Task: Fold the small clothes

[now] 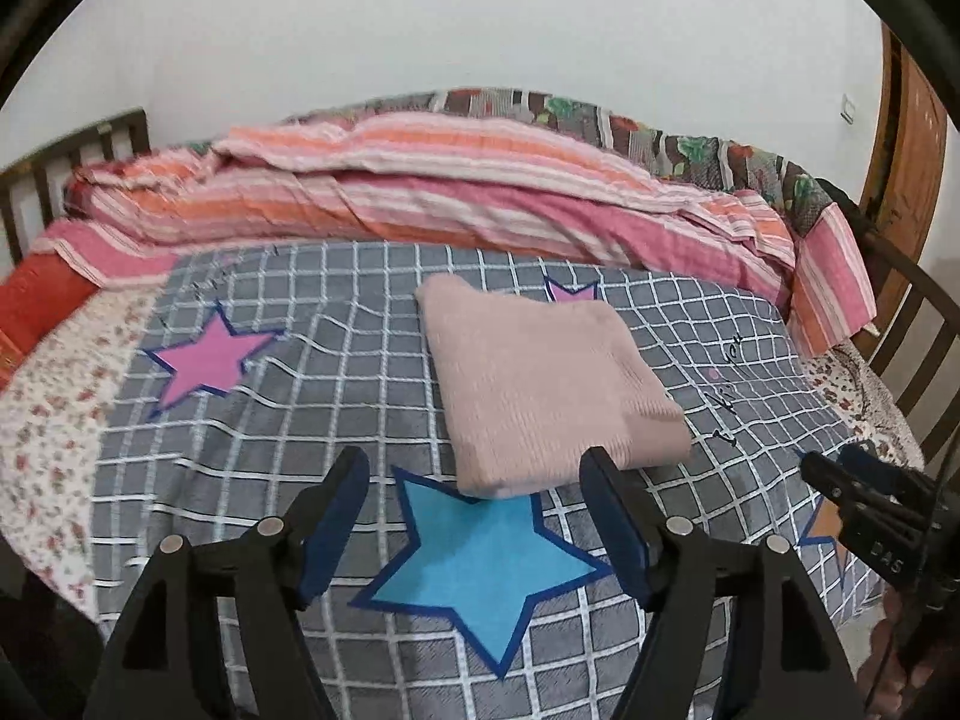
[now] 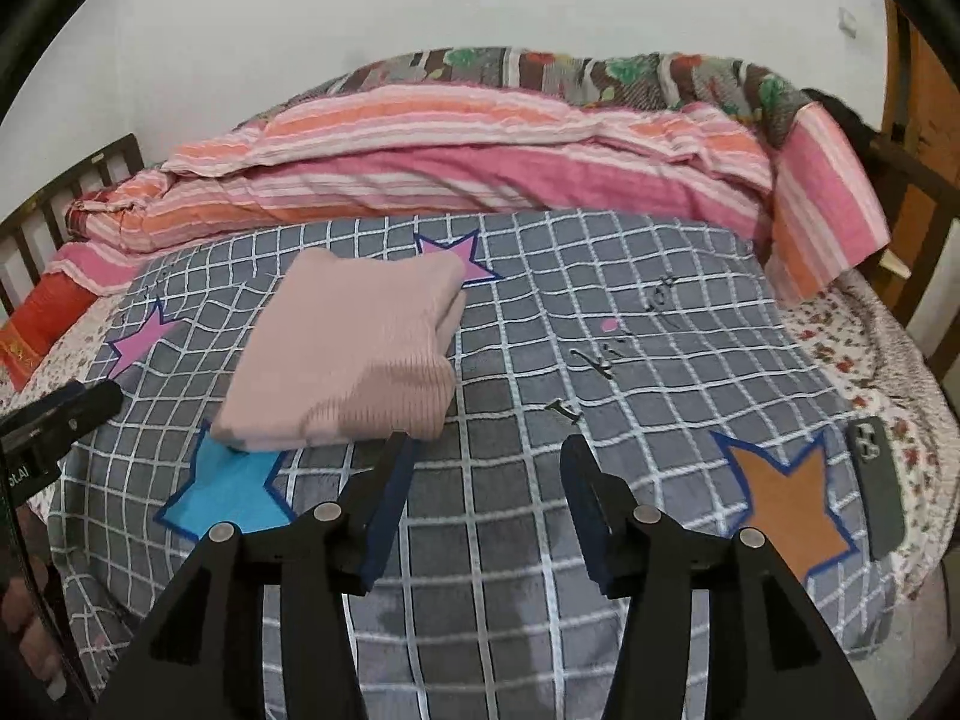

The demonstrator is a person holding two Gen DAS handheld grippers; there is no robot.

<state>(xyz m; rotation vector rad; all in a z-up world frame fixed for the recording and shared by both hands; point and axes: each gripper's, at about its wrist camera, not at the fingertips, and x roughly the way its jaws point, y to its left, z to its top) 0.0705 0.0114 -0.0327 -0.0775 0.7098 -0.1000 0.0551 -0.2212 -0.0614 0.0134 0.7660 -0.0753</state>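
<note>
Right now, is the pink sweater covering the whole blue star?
No, the folded sweater only overlaps the top tip of the blue star; most of the star shows.

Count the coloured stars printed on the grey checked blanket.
4. Blue star at the folded pink knitted garment's near edge; pink star far left; a second pink star half hidden behind the garment; orange star right. More may be covered.

Home bedroom, bed [image 1: 918, 324], striped quilt [image 1: 420, 192]
</note>
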